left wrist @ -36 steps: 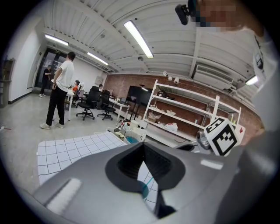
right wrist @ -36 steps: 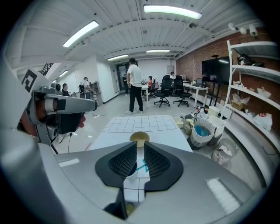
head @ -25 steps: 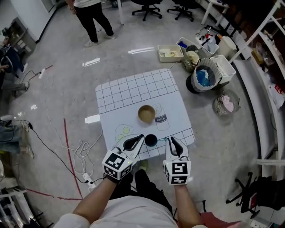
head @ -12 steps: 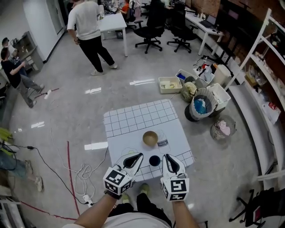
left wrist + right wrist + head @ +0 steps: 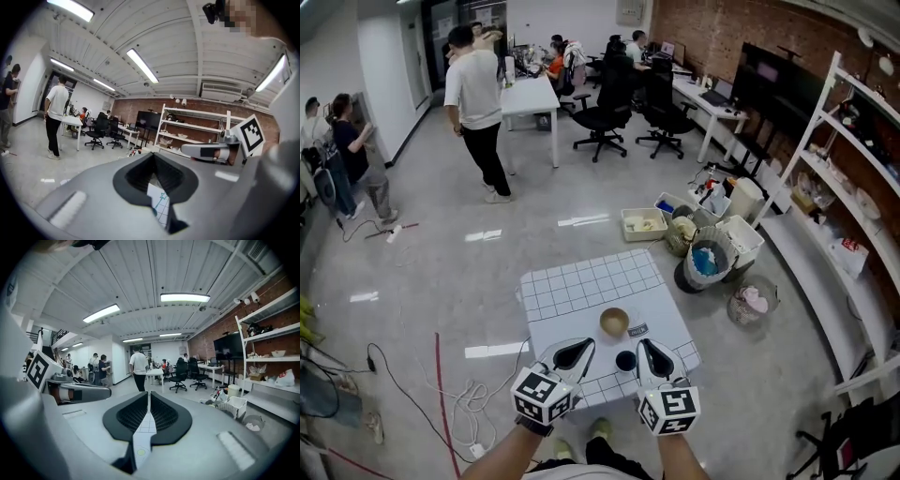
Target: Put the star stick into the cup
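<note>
On the white gridded tabletop (image 5: 581, 286), a small black cup (image 5: 625, 360) stands just nearer than a round tan bowl (image 5: 614, 322). The left gripper (image 5: 586, 345) is just left of the cup and the right gripper (image 5: 644, 344) just right of it. Both have their jaws pressed together, holding nothing. Through the left jaws' slit a thin teal star stick (image 5: 162, 196) shows by the cup; I cannot tell if it stands inside.

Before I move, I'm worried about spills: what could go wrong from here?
1. The small black cup stands between the left tool and the right tool, near the table's front edge; a nudge could tip it off.
2. The bowl sits just behind the cup, so an off-aim drop could land there instead.
</note>
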